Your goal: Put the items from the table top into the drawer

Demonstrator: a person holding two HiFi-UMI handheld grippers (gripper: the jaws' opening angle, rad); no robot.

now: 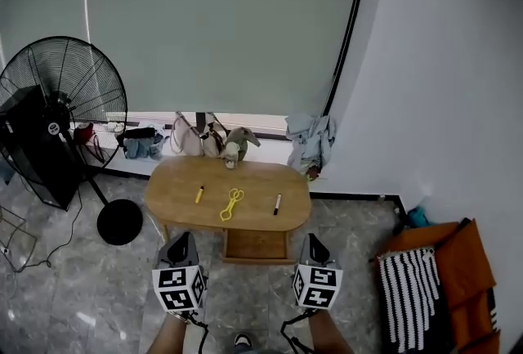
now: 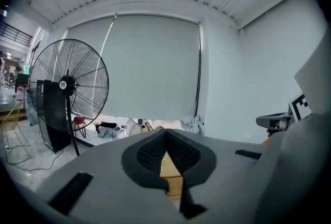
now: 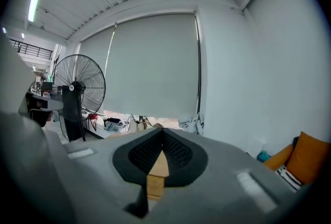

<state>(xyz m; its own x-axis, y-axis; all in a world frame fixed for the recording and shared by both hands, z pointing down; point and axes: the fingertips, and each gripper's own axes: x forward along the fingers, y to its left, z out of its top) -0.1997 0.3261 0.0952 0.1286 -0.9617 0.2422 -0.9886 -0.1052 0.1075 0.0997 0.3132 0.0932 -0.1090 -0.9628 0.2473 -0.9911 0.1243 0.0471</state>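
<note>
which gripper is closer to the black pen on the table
Right. The right gripper is short of the black pen, slightly to its right; the left gripper is farther, to its left.

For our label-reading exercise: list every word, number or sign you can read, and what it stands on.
No words or numbers can be read.
The fan hub badge: too small to read.
On the left gripper and right gripper, the cubes show square patterns only, no letters.

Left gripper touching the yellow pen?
Apart. Head view: the left gripper is back by the near edge of the table, with bare tabletop between it and the yellow pen.
</note>
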